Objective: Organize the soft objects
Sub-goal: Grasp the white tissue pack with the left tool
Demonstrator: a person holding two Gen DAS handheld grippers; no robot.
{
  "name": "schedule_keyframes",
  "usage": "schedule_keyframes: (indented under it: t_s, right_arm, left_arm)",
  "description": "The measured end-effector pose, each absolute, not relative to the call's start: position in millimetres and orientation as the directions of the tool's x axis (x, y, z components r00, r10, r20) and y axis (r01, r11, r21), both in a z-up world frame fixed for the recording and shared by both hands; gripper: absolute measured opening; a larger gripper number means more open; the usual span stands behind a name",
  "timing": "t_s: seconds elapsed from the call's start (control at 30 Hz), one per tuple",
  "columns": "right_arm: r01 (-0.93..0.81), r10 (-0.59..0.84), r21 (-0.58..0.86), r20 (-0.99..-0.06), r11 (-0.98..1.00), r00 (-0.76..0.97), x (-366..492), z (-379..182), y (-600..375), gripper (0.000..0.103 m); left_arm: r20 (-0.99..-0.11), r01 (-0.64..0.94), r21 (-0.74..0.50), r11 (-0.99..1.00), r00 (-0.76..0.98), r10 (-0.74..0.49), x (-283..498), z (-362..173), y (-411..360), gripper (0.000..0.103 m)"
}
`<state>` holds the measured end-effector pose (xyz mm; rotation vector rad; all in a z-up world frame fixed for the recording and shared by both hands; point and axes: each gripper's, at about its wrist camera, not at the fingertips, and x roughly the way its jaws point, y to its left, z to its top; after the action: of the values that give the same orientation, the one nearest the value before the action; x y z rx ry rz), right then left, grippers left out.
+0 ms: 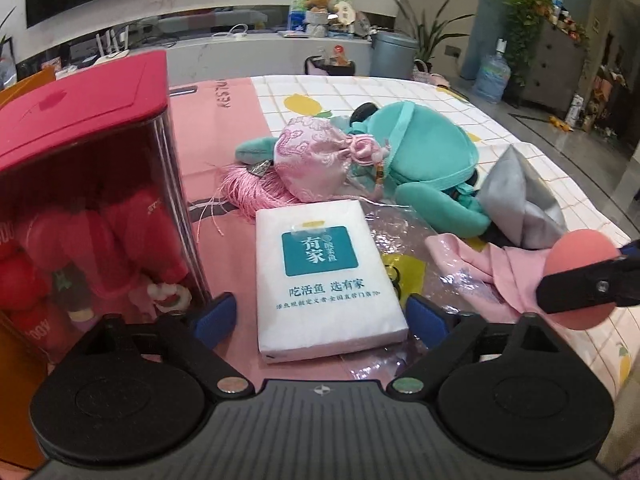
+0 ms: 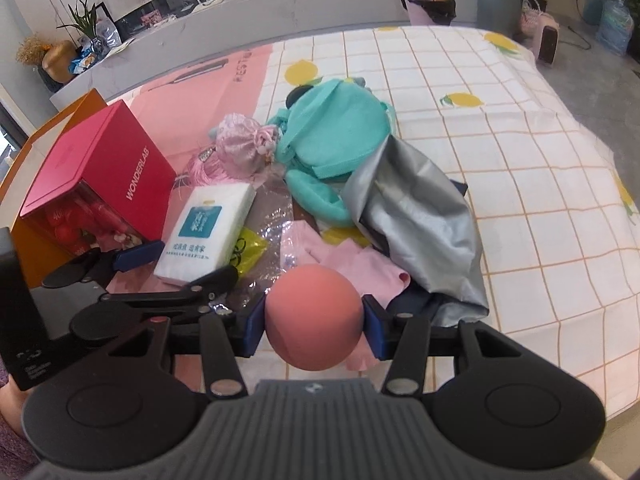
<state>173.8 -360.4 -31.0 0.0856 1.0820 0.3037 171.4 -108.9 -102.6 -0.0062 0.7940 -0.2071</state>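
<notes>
Checked lemon tablecloth [image 2: 500, 152], soft clutter at centre frame. Right gripper [image 2: 315, 326] clamped on pink ball [image 2: 315, 320], lower centre. Left gripper [image 1: 320, 314] spread apart, straddling white tissue pack [image 1: 326, 280], lower centre.

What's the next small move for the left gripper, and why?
Probably ease the left gripper forward and close on the tissue pack: its jaws are open with the pack lying between the pads, untouched. The right gripper is already busy, shut on the pink ball.
</notes>
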Motion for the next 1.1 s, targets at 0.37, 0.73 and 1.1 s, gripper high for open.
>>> schedule_keyframes:
  t_s: [0.37,0.73,1.1]
  right_arm:
    - [-0.255,0.295,0.200,-0.860,0.946,0.418,170,-29,-351,0.050]
    - [-0.251,0.280,0.187,-0.867,0.950,0.413,171,-30,-349,0.050]
    - [-0.263,0.294,0.191,-0.849,0.946,0.439,168,-26,-349,0.050]
  left_arm:
    - [-0.740,0.270,0.023,0.962,0.652,-0.165,125,-80,-93,0.085]
    - [-0.772,0.314,0.049,0.948,0.615,-0.163,151,-91,-100,0.094]
    - [-0.724,0.312,0.013,0.950,0.659,-0.207,141,-82,-88,0.076]
